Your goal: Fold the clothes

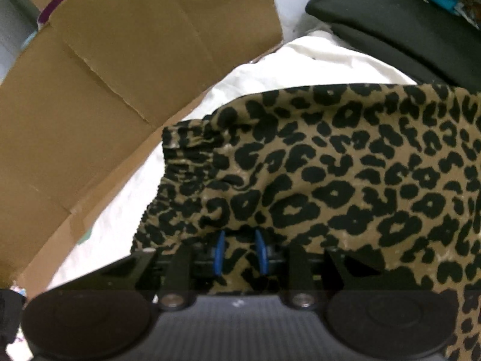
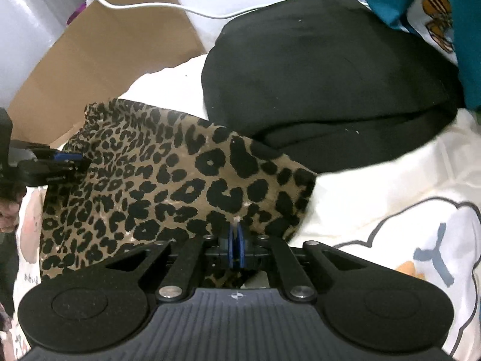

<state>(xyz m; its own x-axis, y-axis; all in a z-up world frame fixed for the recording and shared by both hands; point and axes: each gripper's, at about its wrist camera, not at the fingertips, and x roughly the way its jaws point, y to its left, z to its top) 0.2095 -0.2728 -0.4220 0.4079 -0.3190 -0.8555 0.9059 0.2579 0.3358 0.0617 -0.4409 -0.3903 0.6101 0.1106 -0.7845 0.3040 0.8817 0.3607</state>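
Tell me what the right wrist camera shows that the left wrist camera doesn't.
Only the right wrist view shows the left gripper from outside at the cloth's far edge, and the cartoon print on the white sheet. Only the left wrist view shows the leopard print garment's gathered elastic band up close. Both share the garment, black clothing, cardboard and white cable.

A bed carries everything, covered by a white sheet (image 2: 375, 198) with a cartoon print of a blue-outlined cloud shape at its right side. On the sheet lies a leopard cloth (image 2: 168, 186), its gathered elastic edge toward the left. Just behind it sits a folded black garment (image 2: 324, 75), its near edge touching the leopard cloth. A flattened cardboard sheet (image 1: 99, 90) lies against the bed's left side, and a white cable (image 2: 168, 7) runs across it.
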